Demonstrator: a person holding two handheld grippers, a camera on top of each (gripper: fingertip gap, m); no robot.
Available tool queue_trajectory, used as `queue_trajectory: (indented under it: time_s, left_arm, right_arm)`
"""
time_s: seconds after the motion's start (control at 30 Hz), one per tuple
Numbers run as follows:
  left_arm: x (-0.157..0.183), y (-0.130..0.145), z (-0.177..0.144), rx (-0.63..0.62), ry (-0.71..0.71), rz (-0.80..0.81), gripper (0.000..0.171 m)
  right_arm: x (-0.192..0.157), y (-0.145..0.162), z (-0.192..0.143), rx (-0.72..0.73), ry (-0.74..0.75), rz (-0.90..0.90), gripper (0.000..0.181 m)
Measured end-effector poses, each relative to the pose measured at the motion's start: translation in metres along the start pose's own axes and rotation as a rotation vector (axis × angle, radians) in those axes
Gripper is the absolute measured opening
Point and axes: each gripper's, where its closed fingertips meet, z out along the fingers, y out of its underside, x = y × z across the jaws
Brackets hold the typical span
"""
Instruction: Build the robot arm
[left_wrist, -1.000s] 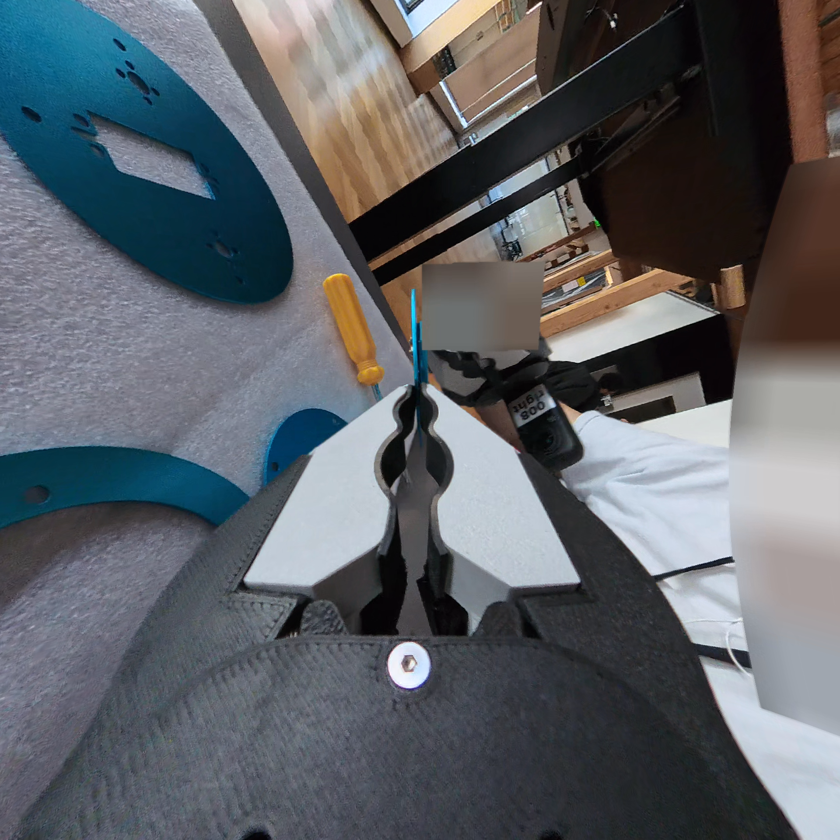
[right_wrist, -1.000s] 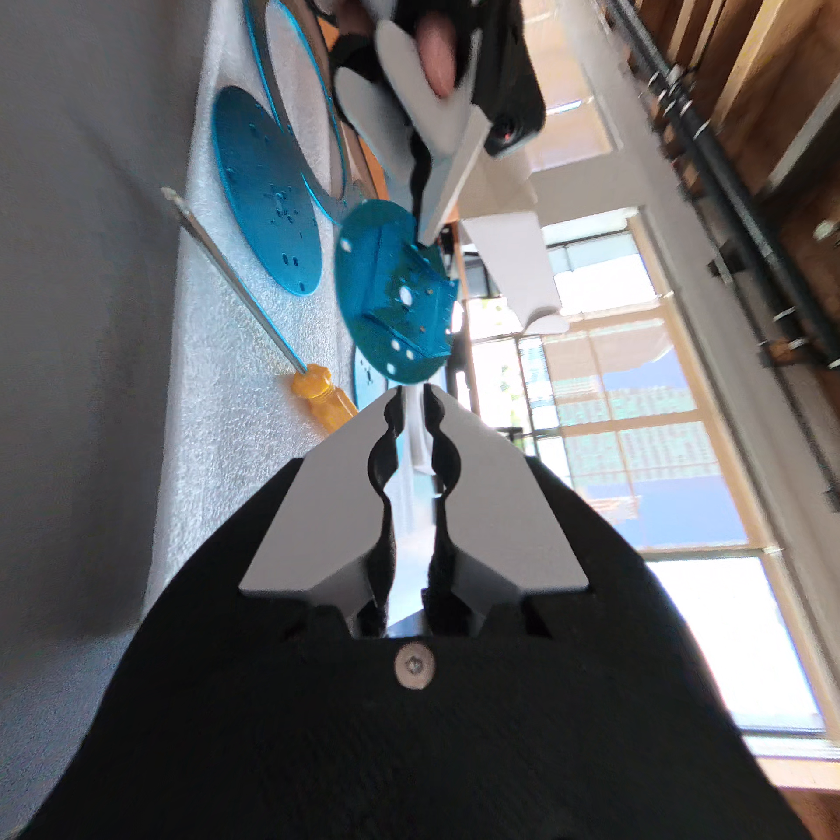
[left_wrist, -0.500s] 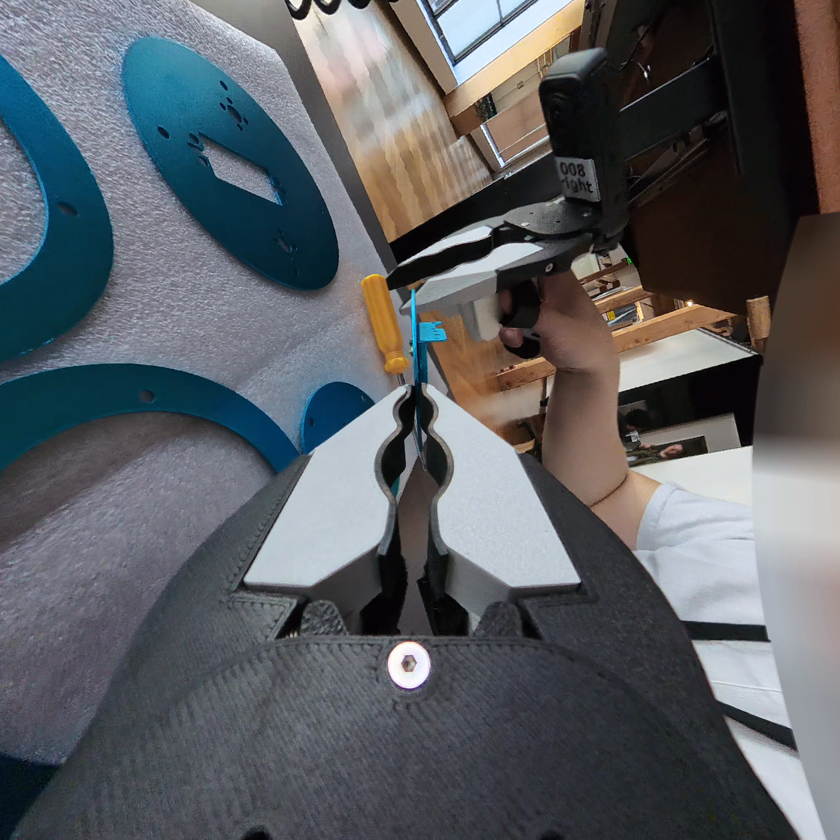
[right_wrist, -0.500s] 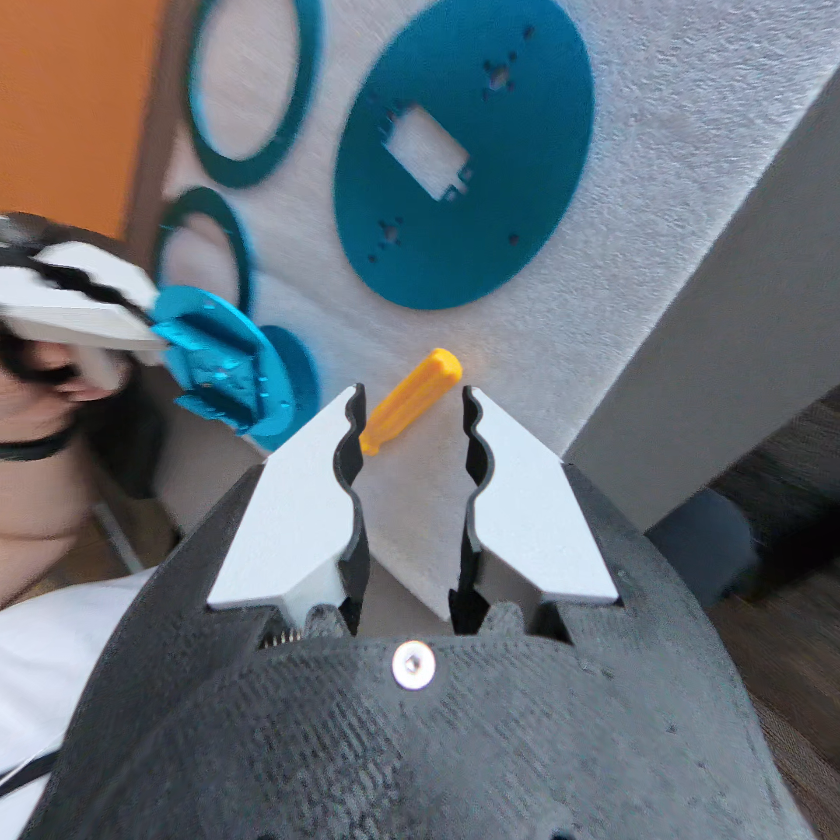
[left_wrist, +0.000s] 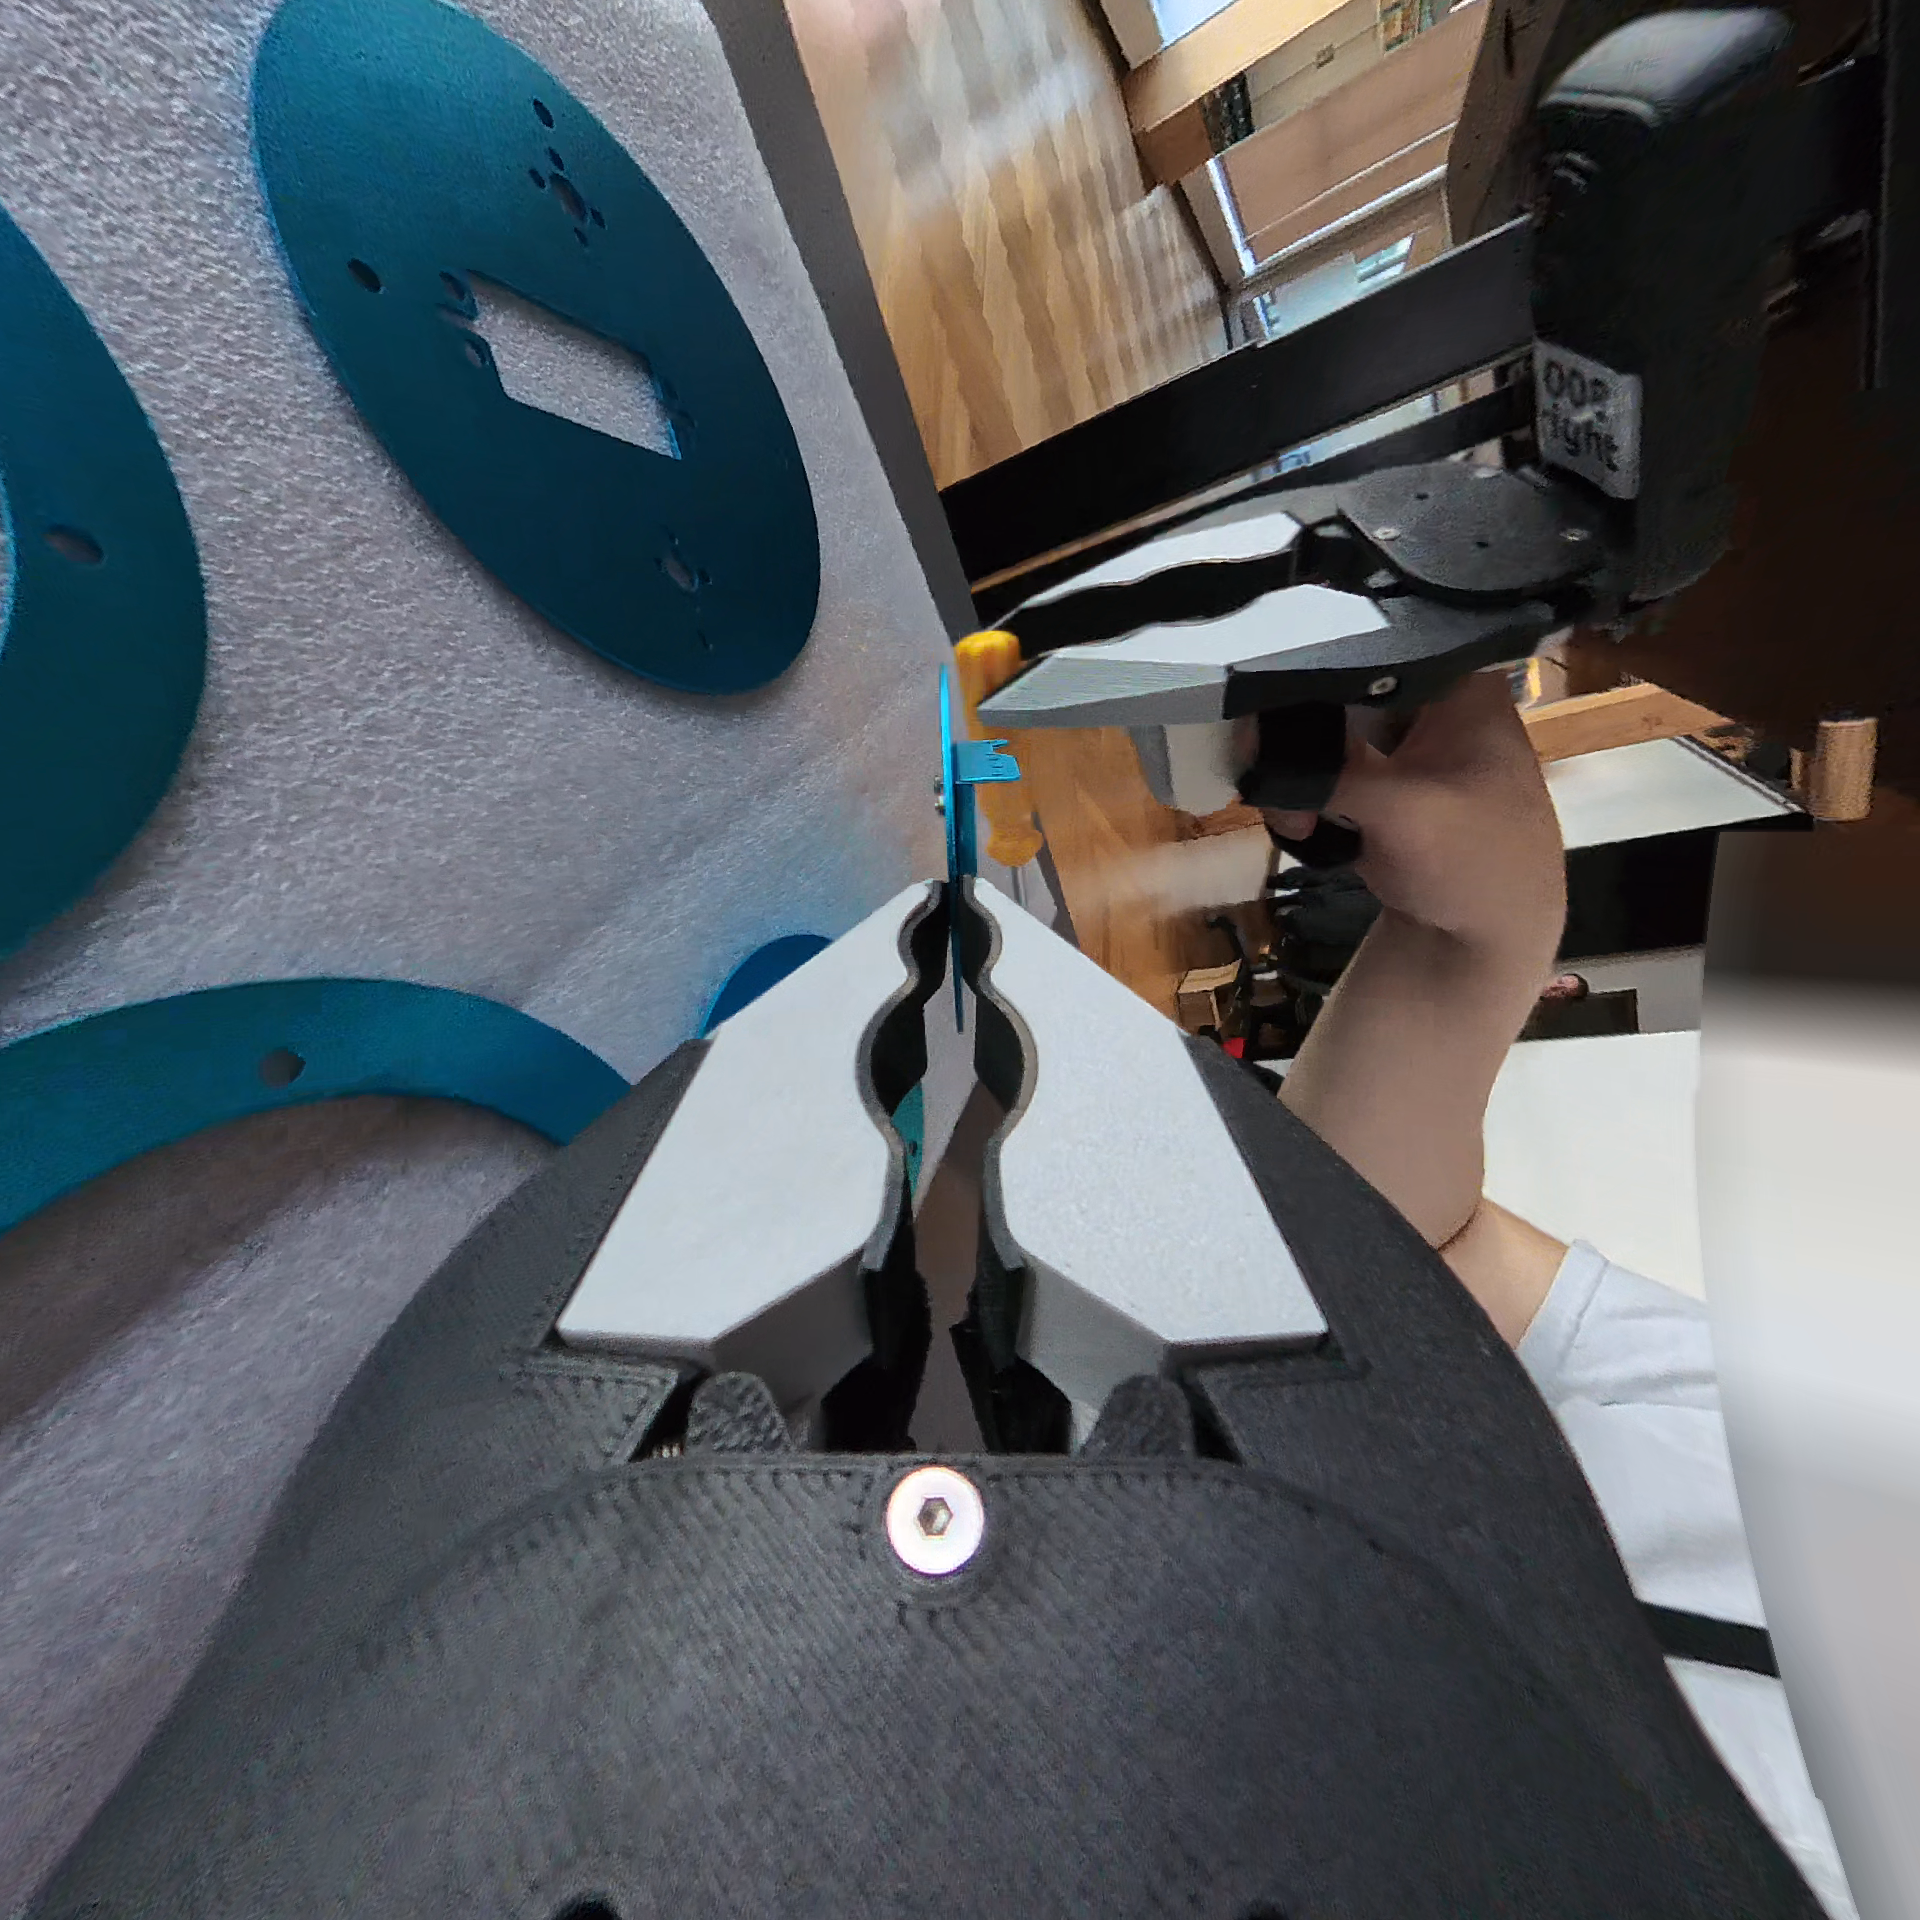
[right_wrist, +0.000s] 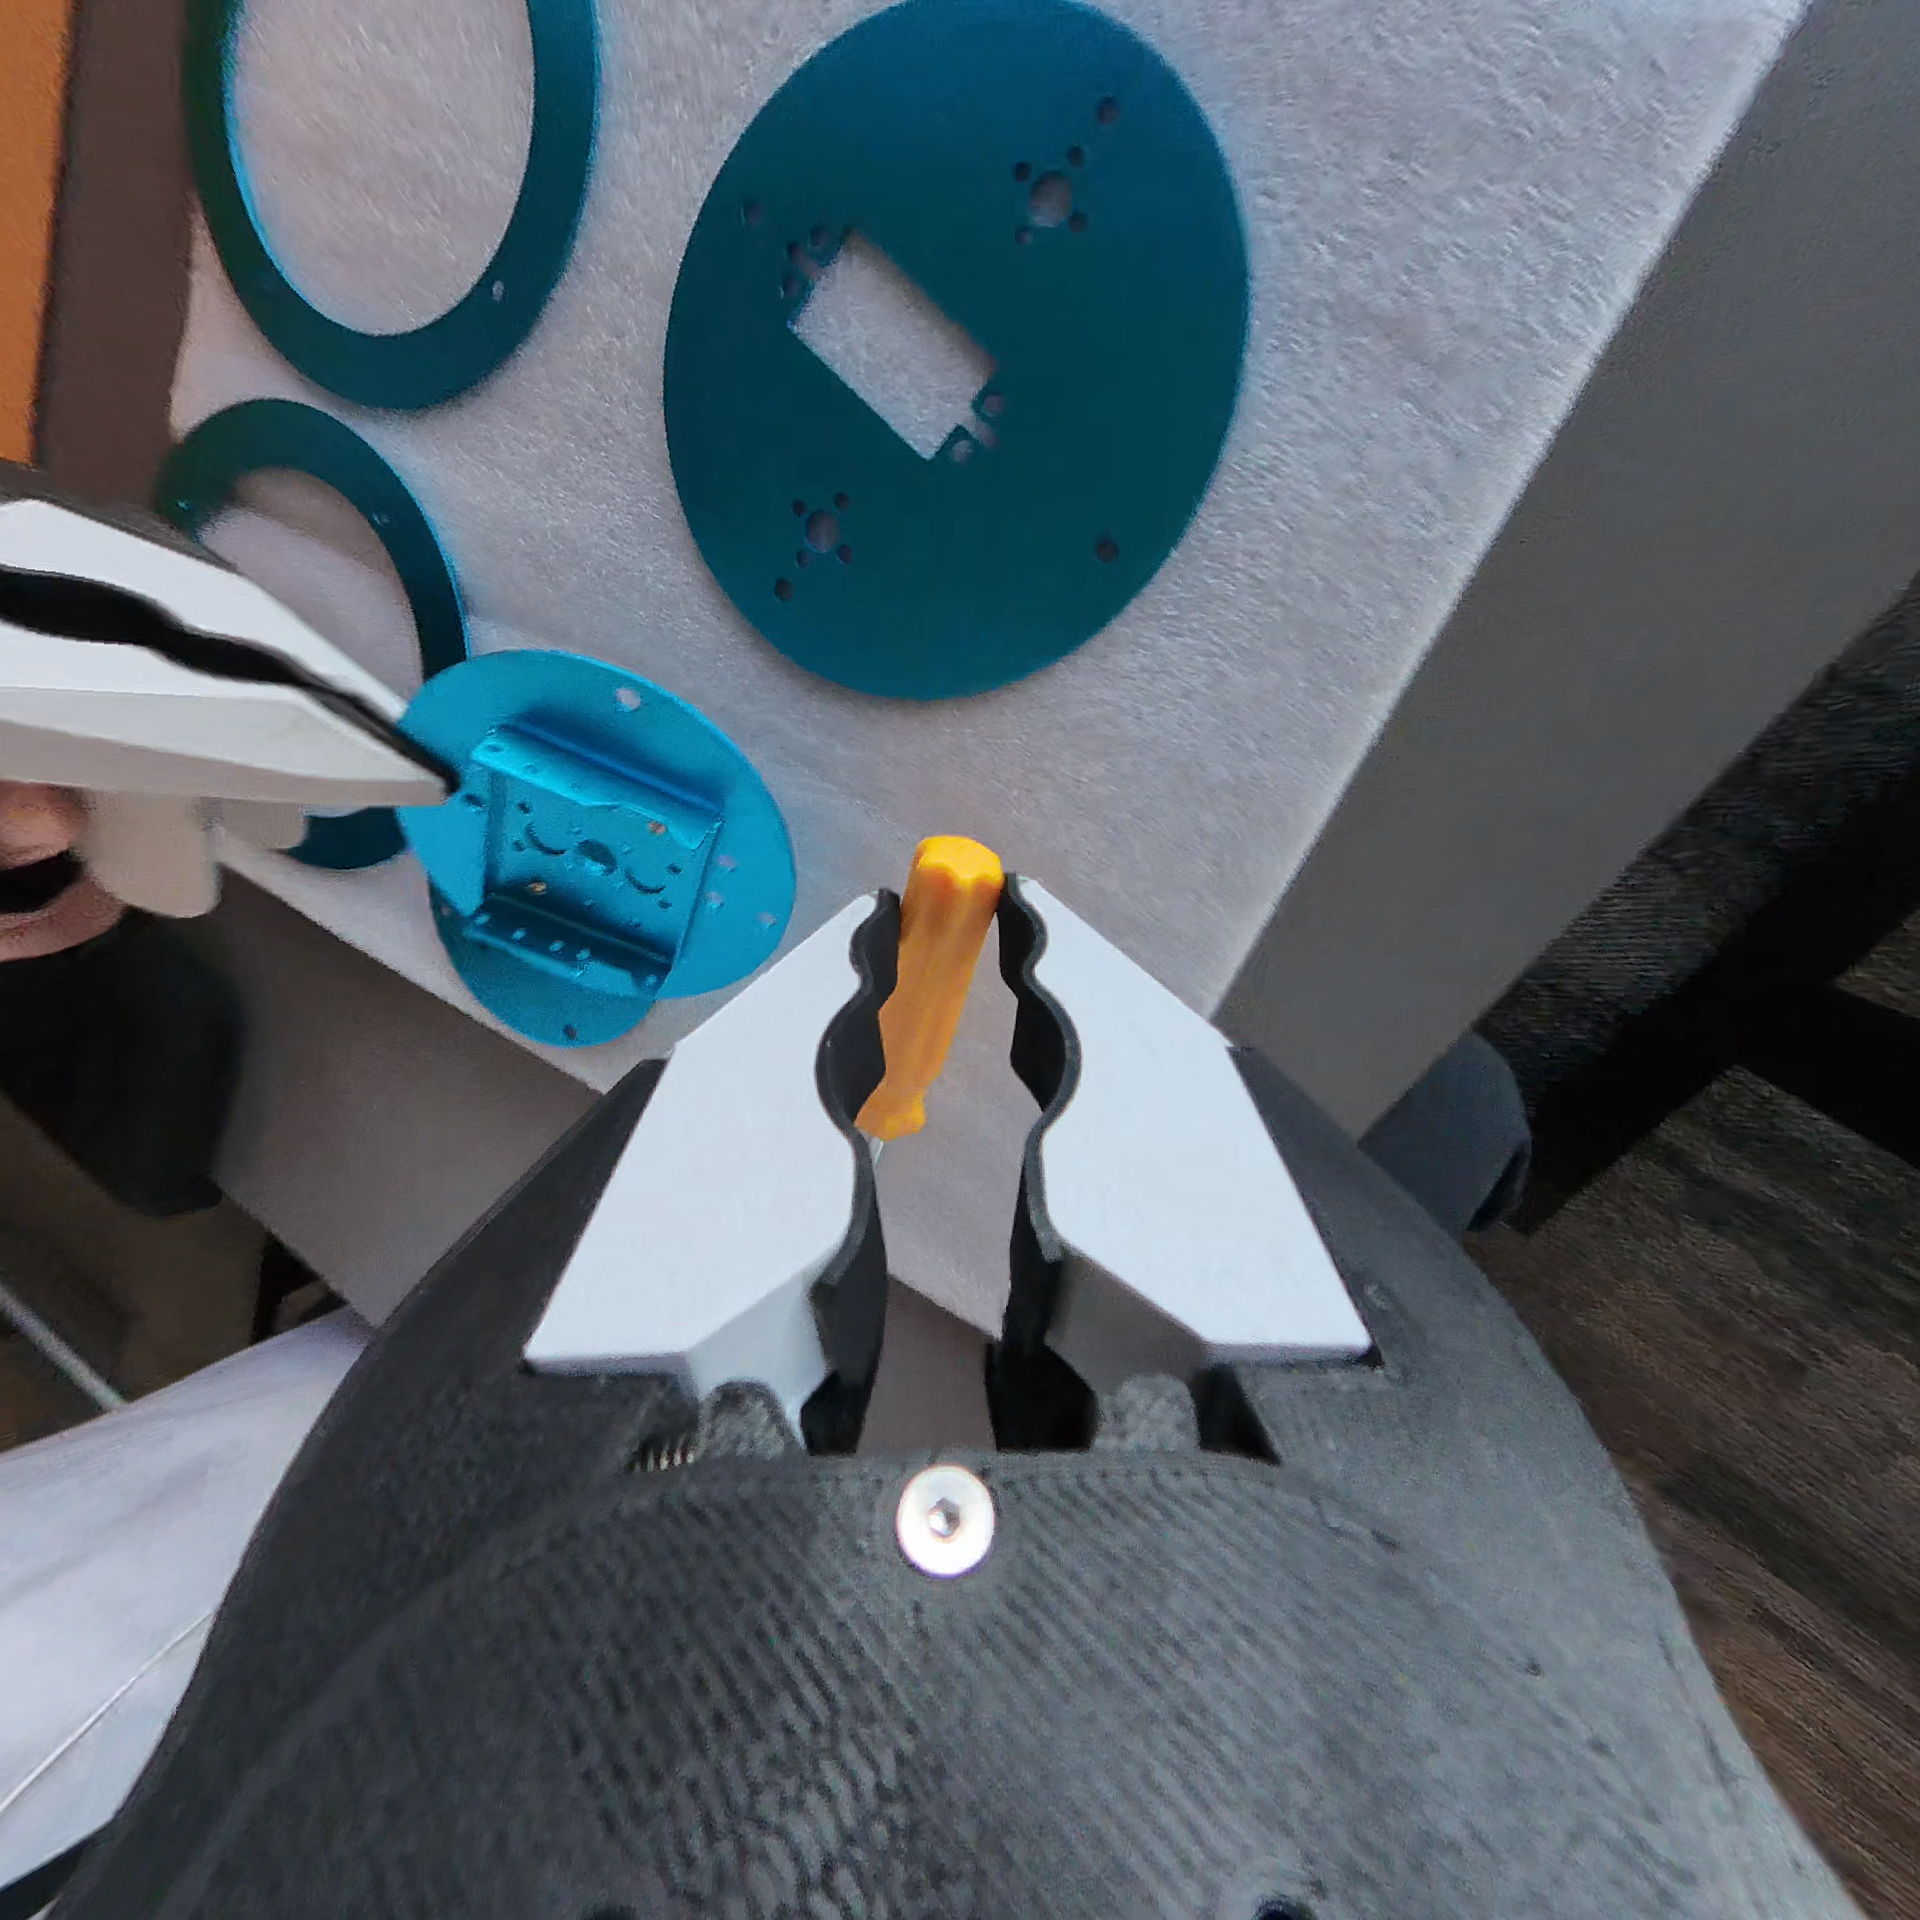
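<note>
My left gripper is shut on the rim of a small light-blue disc, seen edge-on, and holds it above the white foam mat. The right wrist view shows this disc flat-on, with a folded blue bracket on its face and the left gripper pinching its left edge. My right gripper is down on the mat, its jaws closed in on the handle of a yellow screwdriver. Both fingertips touch the handle. The screwdriver's shaft is mostly hidden under the fingers. The right gripper also shows in the left wrist view, beside the handle.
A large dark-blue disc with a rectangular cutout lies on the mat beyond the screwdriver. Two blue rings lie to its left. The grey table edge runs on the right, with dark floor and a chair base past it. The left gripper's tips are roughly 10 cm from the right gripper's.
My right gripper has dropped onto the screwdriver and its jaws have narrowed from wide open to touching the handle. The left gripper keeps holding the small disc, shifted only slightly.
</note>
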Motion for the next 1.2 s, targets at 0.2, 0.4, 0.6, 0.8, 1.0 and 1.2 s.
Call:
queue_trajectory:
  time_s: [0.2,0.4,0.6,0.8,1.0,1.2]
  left_arm:
    - [-0.008,0.005,0.035,-0.044,-0.043,-0.117,0.000]
    - [-0.016,0.014,0.040,-0.099,-0.118,-0.157,0.026]
    - [-0.010,0.014,0.027,-0.207,-0.266,0.037,0.062]
    - [0.007,-0.008,0.008,-0.152,-0.442,0.490,0.070]
    - [0.083,-0.014,0.011,0.040,-0.150,0.856,0.046]
    - [0.117,-0.001,0.022,-0.018,0.152,0.802,0.053]
  right_arm:
    - [0.022,0.010,-0.006,0.024,-0.178,0.153,0.017]
    - [0.021,0.009,-0.010,0.054,-0.240,0.151,0.017]
    - [0.017,0.004,-0.015,0.099,-0.263,0.130,0.017]
    - [0.006,-0.006,-0.032,0.196,-0.223,0.026,0.016]
    - [-0.029,-0.013,-0.066,0.357,-0.284,-0.113,0.015]
    - [-0.048,-0.027,-0.104,0.565,-0.271,-0.255,0.015]
